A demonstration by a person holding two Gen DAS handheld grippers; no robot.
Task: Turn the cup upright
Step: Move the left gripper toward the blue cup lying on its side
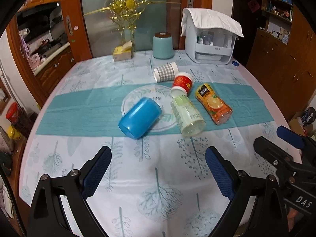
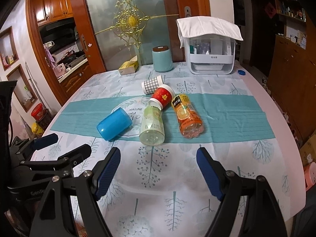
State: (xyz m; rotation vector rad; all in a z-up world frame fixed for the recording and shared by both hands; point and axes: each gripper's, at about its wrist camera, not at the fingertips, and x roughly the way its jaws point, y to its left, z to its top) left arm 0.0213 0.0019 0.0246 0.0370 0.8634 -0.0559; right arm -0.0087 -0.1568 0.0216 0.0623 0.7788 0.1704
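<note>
Both tongs released, nothing held; risk knocking blue cup (image 1: 139,118) at 12 o'clock into green bottle (image 1: 187,116) w/ sloppy approach.

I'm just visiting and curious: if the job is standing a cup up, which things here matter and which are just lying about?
For the job: blue cup on its side; checked cup, red cup, also tipped over; both open grippers.

Lying about: green bottle, orange bottle, teal jar, storage box.

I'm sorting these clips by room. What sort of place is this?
Most likely a home dining area beside a kitchen. A table with a leaf-print cloth holds tipped cups and bottles, a tissue box stands at its far edge, and wooden kitchen cabinets show through the doorway.
</note>
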